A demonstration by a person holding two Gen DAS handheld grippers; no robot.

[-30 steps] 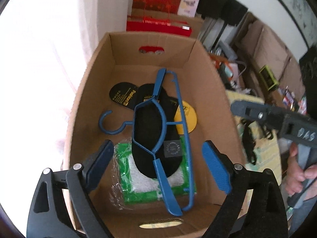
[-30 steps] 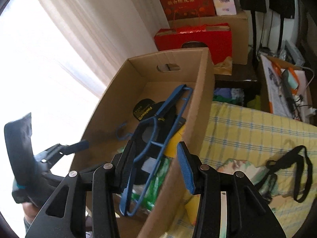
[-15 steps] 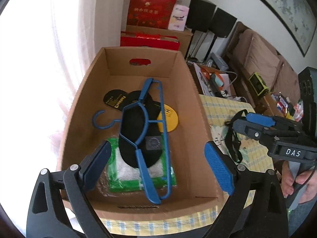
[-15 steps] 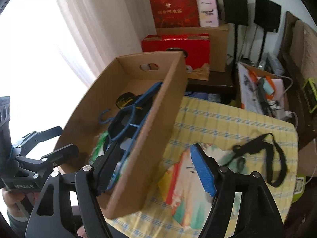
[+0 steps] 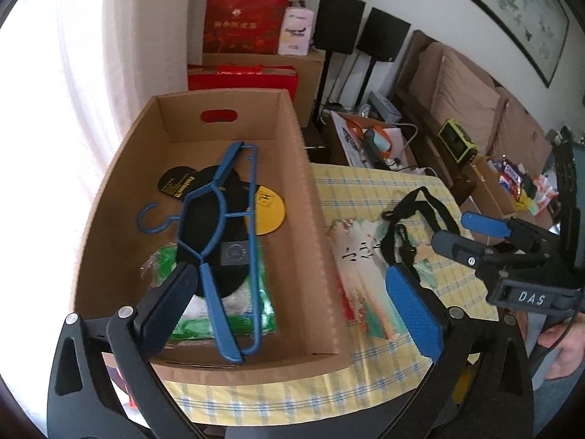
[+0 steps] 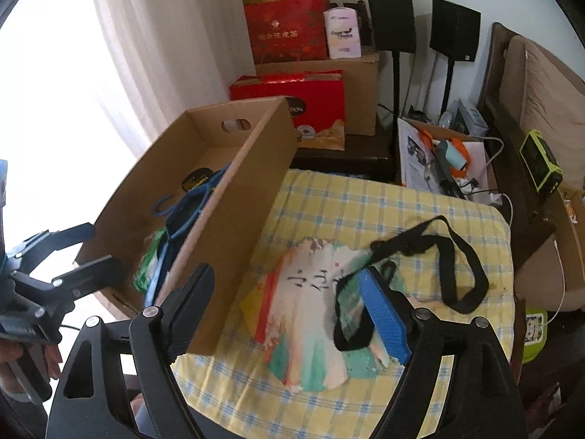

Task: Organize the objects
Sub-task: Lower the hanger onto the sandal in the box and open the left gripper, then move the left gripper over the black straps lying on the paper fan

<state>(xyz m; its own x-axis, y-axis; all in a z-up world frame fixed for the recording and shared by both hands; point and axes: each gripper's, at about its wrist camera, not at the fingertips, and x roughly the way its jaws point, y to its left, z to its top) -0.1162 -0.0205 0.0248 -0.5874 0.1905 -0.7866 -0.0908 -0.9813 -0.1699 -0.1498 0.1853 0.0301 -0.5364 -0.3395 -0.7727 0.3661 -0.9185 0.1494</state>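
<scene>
Both grippers have backed away from the cardboard box [image 5: 310, 226]; left gripper [image 5: 292, 292] and right gripper [image 6: 289, 307] are opening, empty. Blue hanger [image 5: 219, 226] lies inside, at ten o'clock from the black strap [image 5: 413, 219].

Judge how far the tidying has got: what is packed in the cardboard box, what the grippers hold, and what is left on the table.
Packed: the blue hanger, a black insole beneath it and a green packet lie in the cardboard box. In hand: nothing; the left gripper and right gripper are empty, jaws opening. Left: the black strap and colourful bag lie on the checked cloth.
</scene>
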